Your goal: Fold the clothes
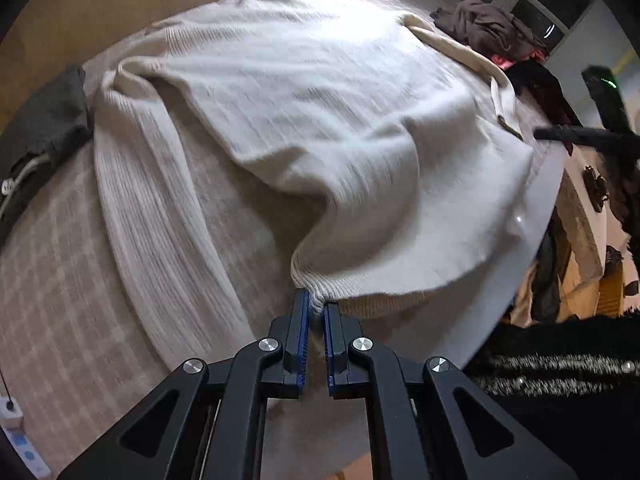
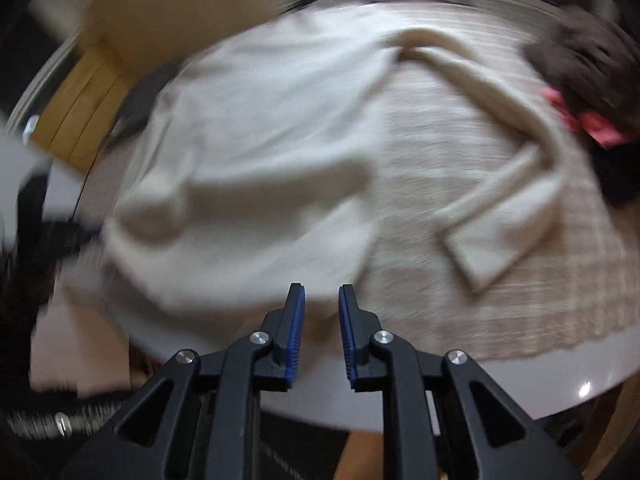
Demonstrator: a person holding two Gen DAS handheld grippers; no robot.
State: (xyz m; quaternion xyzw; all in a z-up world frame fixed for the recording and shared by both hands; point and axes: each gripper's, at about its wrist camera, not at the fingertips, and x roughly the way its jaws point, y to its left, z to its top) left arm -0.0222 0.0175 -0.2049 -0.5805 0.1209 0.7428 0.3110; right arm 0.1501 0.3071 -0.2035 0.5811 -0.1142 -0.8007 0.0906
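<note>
A cream ribbed knit sweater lies spread over a beige checked cloth on a round white table. My left gripper is shut on the sweater's ribbed hem corner and lifts it off the cloth. One sleeve runs down the left side. In the blurred right wrist view the same sweater lies ahead, with its other sleeve bent on the cloth to the right. My right gripper is open and empty just above the sweater's near edge.
A heap of dark brown and pink clothes lies at the table's far right, also in the right wrist view. A dark grey garment sits at the left edge. A cardboard box stands behind the table.
</note>
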